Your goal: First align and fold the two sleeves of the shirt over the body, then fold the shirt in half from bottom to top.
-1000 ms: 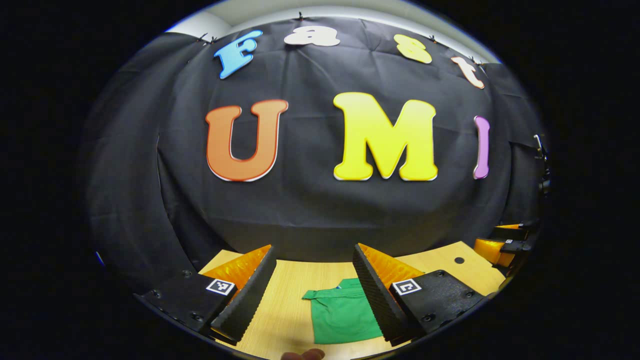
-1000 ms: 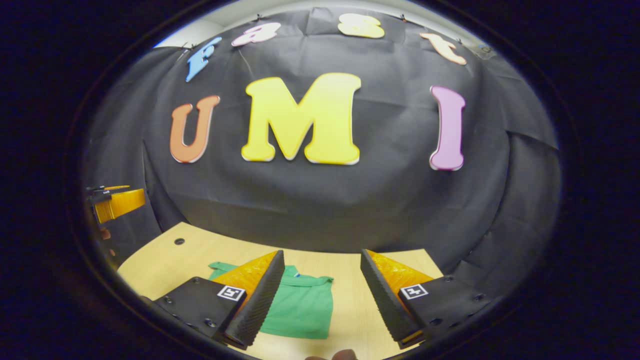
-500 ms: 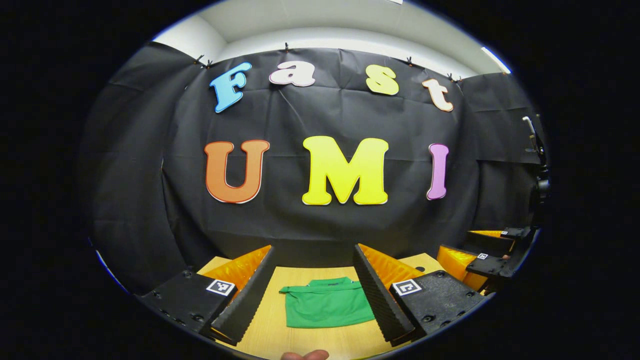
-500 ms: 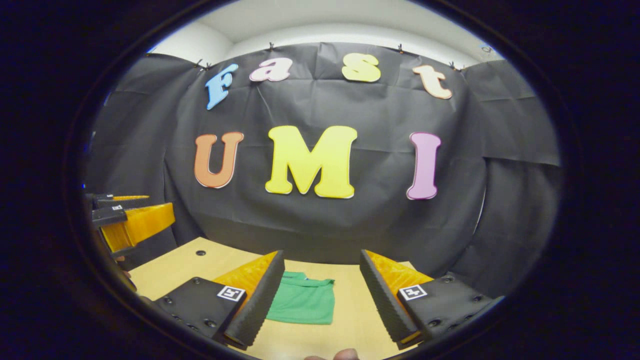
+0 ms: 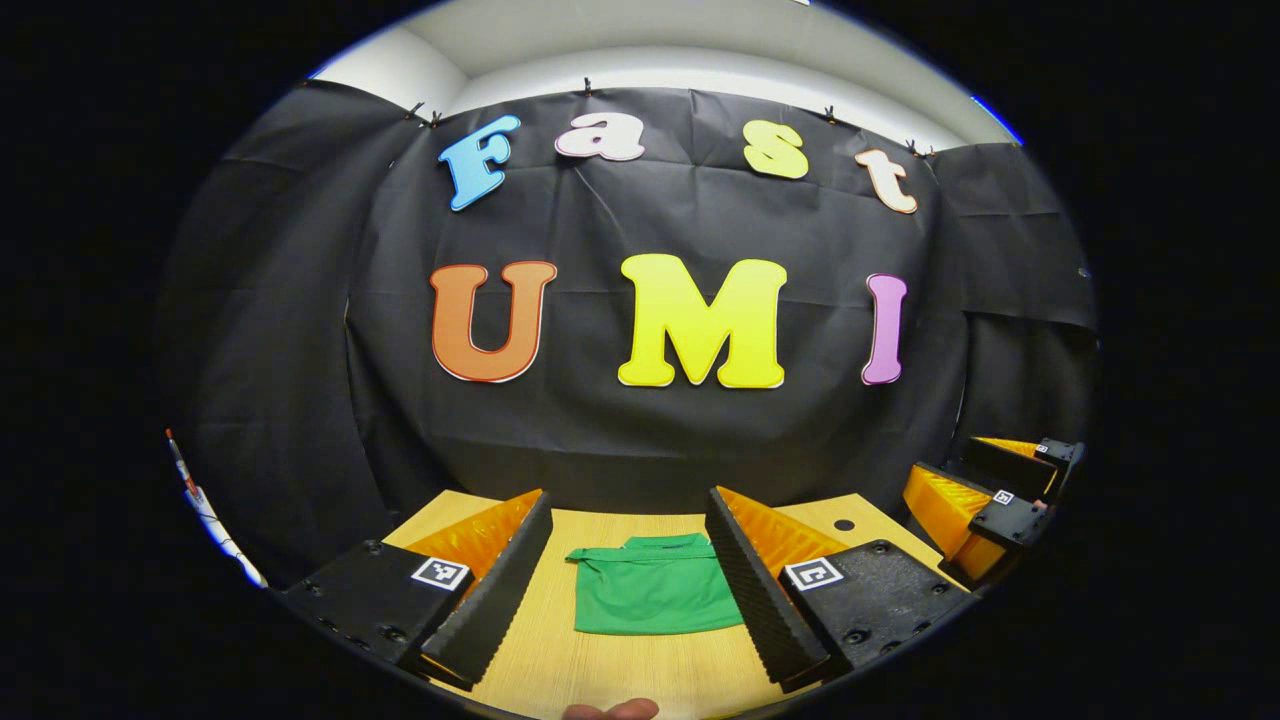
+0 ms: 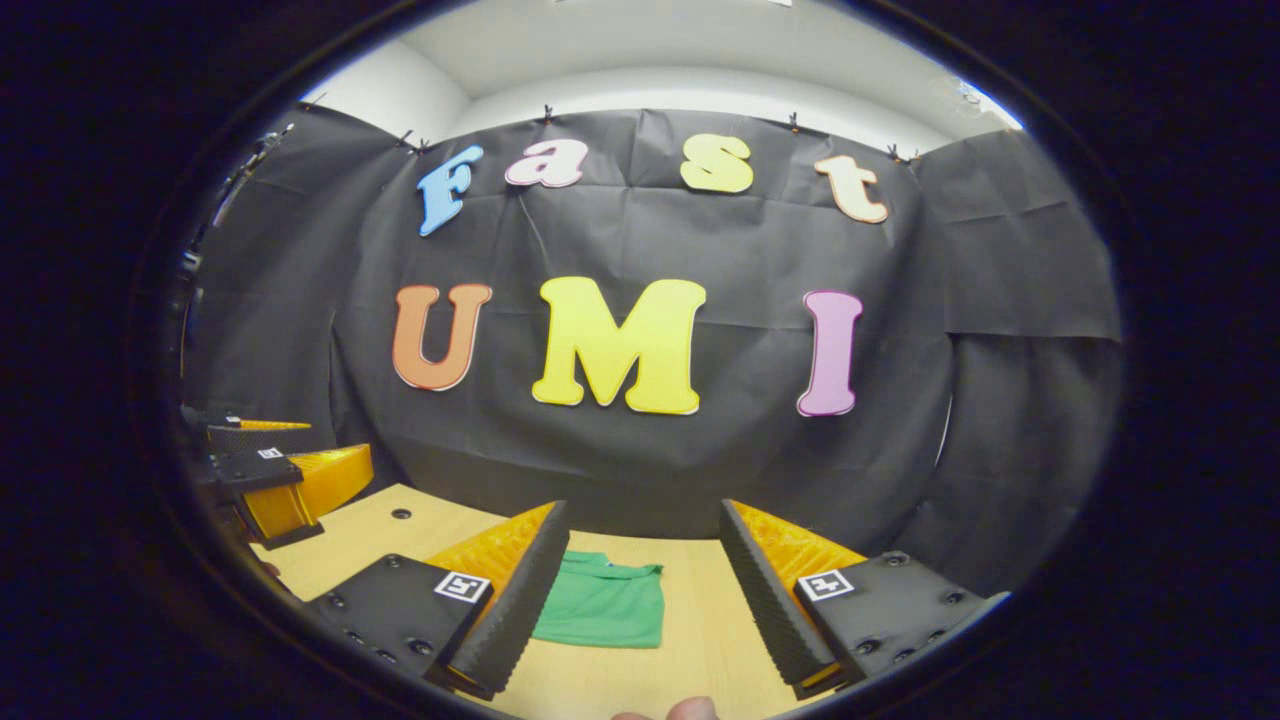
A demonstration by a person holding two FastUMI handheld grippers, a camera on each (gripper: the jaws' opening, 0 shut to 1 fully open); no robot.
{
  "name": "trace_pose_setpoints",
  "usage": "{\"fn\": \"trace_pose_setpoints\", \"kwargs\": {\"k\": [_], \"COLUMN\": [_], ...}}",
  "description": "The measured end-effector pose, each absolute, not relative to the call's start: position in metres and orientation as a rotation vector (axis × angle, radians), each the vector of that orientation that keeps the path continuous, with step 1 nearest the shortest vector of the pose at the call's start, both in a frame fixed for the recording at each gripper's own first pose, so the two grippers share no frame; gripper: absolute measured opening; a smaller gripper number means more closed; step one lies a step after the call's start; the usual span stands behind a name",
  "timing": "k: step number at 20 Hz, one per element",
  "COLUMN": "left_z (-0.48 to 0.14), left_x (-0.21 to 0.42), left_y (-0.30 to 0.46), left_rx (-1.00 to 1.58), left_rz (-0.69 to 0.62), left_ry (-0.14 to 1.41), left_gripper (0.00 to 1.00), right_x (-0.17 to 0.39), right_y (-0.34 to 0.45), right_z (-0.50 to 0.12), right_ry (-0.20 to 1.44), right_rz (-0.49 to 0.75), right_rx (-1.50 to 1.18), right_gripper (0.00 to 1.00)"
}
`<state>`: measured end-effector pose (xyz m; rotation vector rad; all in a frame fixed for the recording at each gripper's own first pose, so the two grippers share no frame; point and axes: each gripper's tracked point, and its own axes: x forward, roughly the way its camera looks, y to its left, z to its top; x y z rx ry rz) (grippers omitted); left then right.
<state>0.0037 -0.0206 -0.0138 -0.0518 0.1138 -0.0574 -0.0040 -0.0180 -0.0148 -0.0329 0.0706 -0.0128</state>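
The green shirt [image 5: 652, 597] lies folded into a small flat rectangle on the wooden table [image 5: 620, 675], collar edge toward the booth wall. In the left gripper view my left gripper [image 5: 625, 585] hangs open above the table's near side, the shirt showing between its fingers. The right gripper [image 5: 985, 500] appears at the right edge of that view. In the right gripper view the shirt [image 6: 605, 610] sits just right of the left finger, and my right gripper [image 6: 640, 590] is open and holds nothing. The left gripper [image 6: 275, 480] shows at that view's left edge.
The table has a small round hole [image 5: 844, 524] near its far right corner, seen as a hole [image 6: 401, 513] at the left in the right gripper view. Black cloth closes the booth behind the table. A fingertip [image 5: 610, 710] shows at the bottom edge.
Both grippers have pulled back and up from the table, so the folded shirt looks smaller and farther. Both stayed open. The shirt has not moved.
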Motion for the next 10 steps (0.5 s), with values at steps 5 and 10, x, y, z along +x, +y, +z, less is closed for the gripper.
{"fn": "trace_pose_setpoints", "kwargs": {"k": [5,10], "left_z": [-0.011,-0.009], "left_x": [0.008,0.015], "left_y": [-0.030,-0.034], "left_rx": [-0.025,-0.014], "left_rz": [-0.076,-0.082], "left_ry": [0.104,0.089], "left_gripper": [0.99,0.99], "right_x": [0.001,0.011], "right_y": [-0.015,-0.019], "right_z": [-0.020,-0.018], "right_ry": [0.088,0.089], "right_rz": [0.010,0.002], "right_rx": [-0.025,-0.017], "right_gripper": [0.95,0.95]}}
